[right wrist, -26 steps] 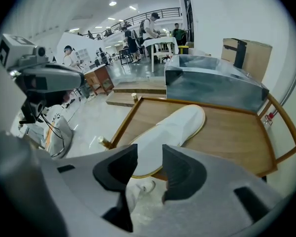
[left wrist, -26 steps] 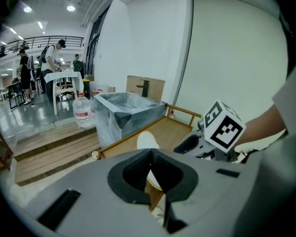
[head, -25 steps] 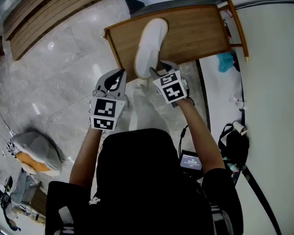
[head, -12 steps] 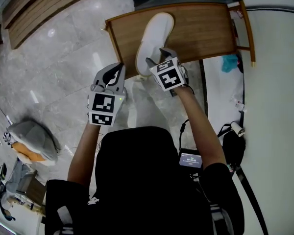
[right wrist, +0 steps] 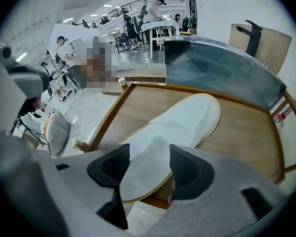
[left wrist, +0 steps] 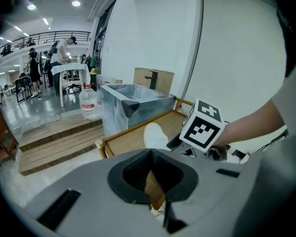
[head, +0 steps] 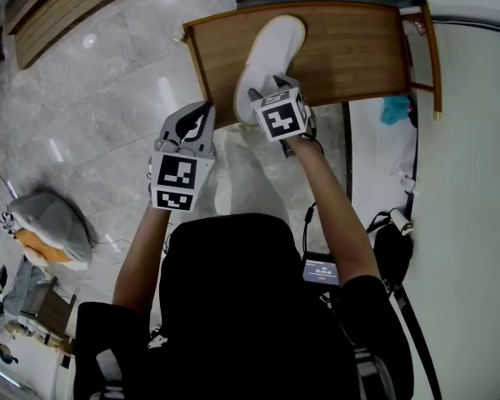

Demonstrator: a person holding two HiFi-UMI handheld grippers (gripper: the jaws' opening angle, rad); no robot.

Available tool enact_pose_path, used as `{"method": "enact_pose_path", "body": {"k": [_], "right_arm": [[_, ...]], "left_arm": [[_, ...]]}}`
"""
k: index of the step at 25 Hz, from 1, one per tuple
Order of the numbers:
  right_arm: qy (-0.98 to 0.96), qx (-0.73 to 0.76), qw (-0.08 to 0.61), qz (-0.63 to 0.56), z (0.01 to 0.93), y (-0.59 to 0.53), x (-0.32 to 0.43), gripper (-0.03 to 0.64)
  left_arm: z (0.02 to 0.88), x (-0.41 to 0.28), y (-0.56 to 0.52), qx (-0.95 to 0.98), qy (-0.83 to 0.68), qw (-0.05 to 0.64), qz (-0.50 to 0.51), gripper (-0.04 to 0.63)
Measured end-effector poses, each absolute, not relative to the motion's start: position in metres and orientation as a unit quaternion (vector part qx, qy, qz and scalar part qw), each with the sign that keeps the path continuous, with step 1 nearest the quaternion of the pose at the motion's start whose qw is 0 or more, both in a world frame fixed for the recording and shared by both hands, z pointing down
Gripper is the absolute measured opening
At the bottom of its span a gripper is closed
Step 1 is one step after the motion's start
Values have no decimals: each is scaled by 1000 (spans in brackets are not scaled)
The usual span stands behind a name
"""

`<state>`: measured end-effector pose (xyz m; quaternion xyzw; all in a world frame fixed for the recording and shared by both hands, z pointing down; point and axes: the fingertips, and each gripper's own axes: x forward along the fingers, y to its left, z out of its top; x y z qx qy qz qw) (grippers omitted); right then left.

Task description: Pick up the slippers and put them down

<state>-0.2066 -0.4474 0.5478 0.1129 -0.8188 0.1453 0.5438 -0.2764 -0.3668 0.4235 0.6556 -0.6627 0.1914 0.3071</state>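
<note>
Right tongs (head: 267,90), just opened wide, straddle the white slipper (head: 275,44) at its heel on the bench (head: 350,52): apparently releasing. Left tongs (head: 203,109) closed, empty. Next: lift clear.

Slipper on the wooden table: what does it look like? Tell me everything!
The slipper is white, soft-looking cloth with a thin tan edge round its sole and a closed toe. It lies flat on the wooden table, toe pointing away, heel poking past the near edge. The right tool straddles the heel; its jaws have just been opening and stand wide, not squeezing it.
</note>
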Motion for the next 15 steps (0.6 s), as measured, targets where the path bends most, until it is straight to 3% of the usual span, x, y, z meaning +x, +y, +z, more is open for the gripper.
{"method": "enact_pose_path", "body": {"k": [15], "right_arm": [[-797, 146, 576, 111, 558, -457, -196, 105]], "left_arm": [[430, -285, -366, 649, -667, 316, 186, 5]]}}
